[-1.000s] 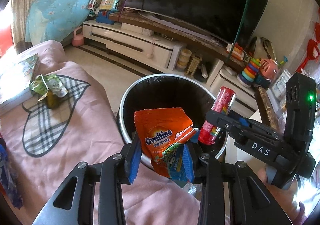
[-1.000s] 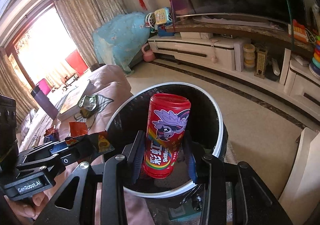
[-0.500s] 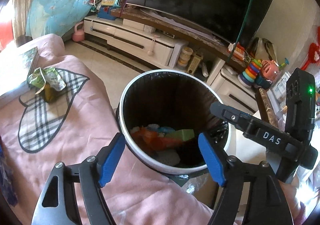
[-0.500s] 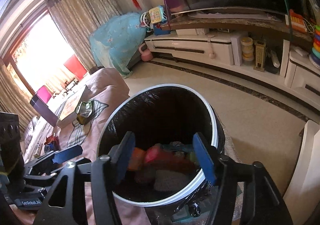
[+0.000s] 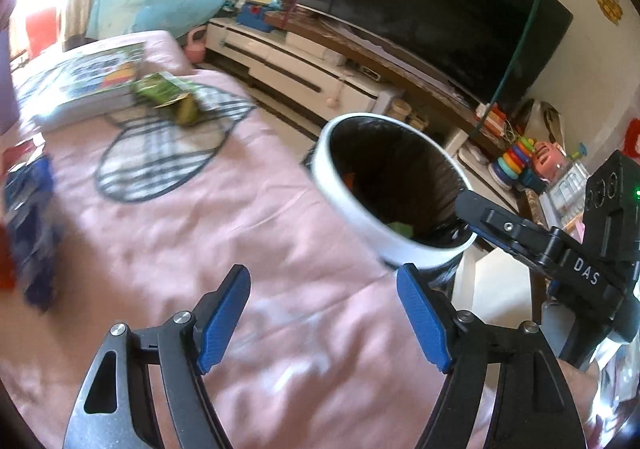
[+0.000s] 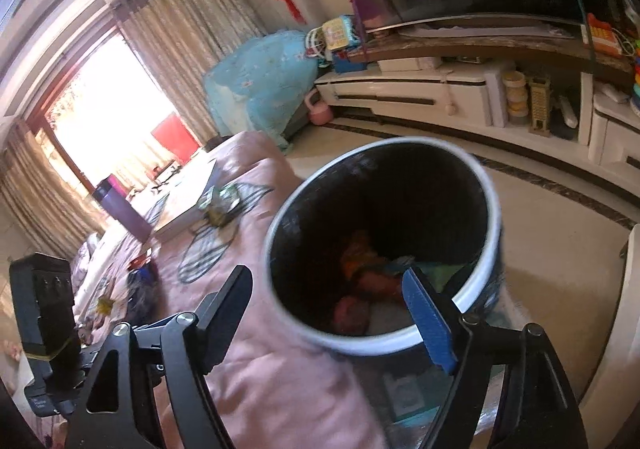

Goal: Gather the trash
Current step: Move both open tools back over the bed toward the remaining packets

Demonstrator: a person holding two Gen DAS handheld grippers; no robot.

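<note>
On the pink blanket (image 5: pixel 248 209) at far left, the green wrapper (image 5: pixel 168 97) remains uncollected. Both the left hand-held gripper (image 5: pixel 324 313) and right hand-held gripper (image 6: pixel 328 313) have just been opening and are empty; a hasty swing leftward could knock the bin (image 5: pixel 360 205).

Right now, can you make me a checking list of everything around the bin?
Surface: pink quilted blanket with a checked heart patch.
Job's things: round white-rimmed bin with black liner, wrappers inside; crumpled green wrapper lying on the blanket.
Clutter: flat picture book; blurred blue and red items at the blanket's edge.
Grippers: left gripper open, empty; right gripper open, empty, jaws have just been opening.
Cables: nothing seen.
Surroundings: dark television, white low cabinet, stacking-ring toy, beige curtains.
</note>
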